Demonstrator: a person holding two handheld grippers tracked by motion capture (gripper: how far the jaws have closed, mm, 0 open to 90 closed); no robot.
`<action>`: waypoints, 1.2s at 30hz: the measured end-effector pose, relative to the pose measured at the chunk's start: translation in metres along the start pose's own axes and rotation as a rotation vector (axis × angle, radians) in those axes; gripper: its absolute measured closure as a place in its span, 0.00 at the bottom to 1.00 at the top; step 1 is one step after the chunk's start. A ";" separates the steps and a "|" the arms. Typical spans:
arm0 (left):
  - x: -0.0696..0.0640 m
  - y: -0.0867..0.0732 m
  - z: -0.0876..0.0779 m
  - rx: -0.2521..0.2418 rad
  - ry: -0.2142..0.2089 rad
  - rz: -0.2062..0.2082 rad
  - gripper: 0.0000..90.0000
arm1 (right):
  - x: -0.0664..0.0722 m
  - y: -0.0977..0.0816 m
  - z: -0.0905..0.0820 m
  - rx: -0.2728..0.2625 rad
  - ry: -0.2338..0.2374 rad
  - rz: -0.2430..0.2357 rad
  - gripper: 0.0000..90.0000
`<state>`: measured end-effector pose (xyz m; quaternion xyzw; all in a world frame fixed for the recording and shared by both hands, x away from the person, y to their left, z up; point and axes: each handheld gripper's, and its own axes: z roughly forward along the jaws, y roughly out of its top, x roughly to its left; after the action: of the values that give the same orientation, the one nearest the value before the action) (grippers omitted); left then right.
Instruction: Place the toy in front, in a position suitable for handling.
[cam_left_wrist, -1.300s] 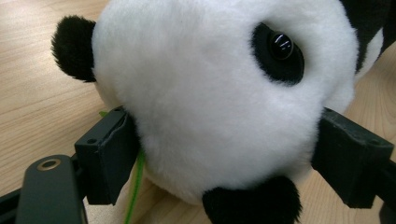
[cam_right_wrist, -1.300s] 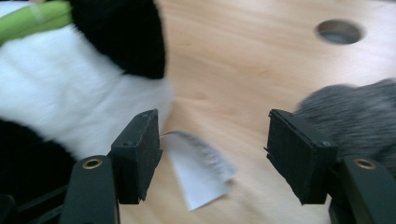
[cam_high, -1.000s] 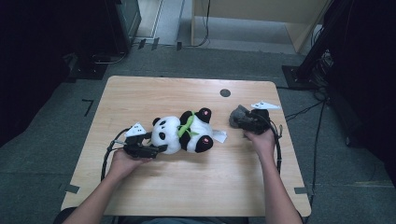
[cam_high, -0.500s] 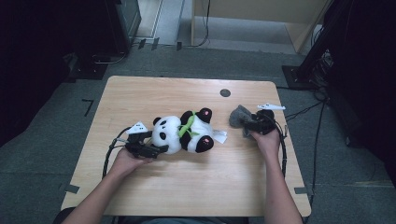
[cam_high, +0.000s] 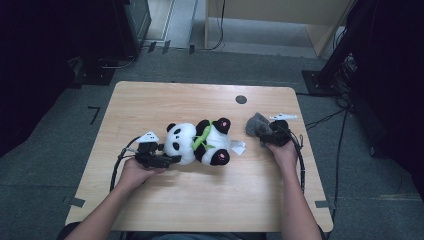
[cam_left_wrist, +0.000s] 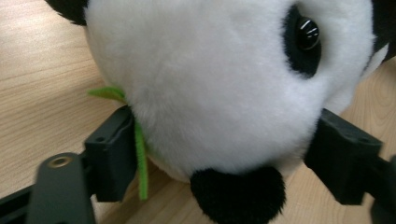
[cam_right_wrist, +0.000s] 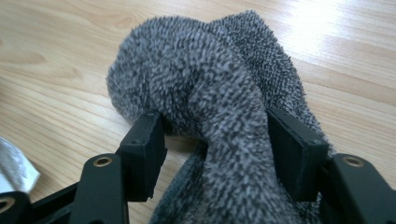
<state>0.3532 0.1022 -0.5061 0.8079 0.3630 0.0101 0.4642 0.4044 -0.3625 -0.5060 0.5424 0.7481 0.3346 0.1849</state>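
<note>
A black-and-white panda plush with a green stem lies on its side mid-table. My left gripper reaches in from the left. In the left gripper view its jaws have just been closing, and both now press on the sides of the panda's head, with the stem against the left pad. To the right, my right gripper holds a grey fuzzy cloth low over the table. Its jaws have also just been closing and squeeze a fold of the cloth.
The wooden table has a round black hole near its far edge. The panda's white tag lies between the plush and the right gripper. Gripper cables trail off both sides. Dark equipment and a wooden cabinet stand beyond the table.
My right hand has sunk a little toward the table with the grey cloth. The left hand and the panda have stayed where they were.
</note>
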 end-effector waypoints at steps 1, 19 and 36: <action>0.000 0.001 -0.001 0.001 -0.001 -0.001 0.24 | 0.001 0.000 0.001 0.005 -0.005 -0.008 0.46; -0.003 0.002 -0.003 0.010 0.009 -0.011 0.29 | 0.000 0.011 -0.020 -0.022 0.046 0.113 0.81; -0.009 0.002 -0.005 0.025 0.034 -0.011 0.22 | 0.050 0.035 -0.061 -0.100 0.134 0.011 0.81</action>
<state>0.3461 0.1004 -0.4986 0.8114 0.3753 0.0164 0.4478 0.3725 -0.3277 -0.4345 0.5127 0.7383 0.4081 0.1594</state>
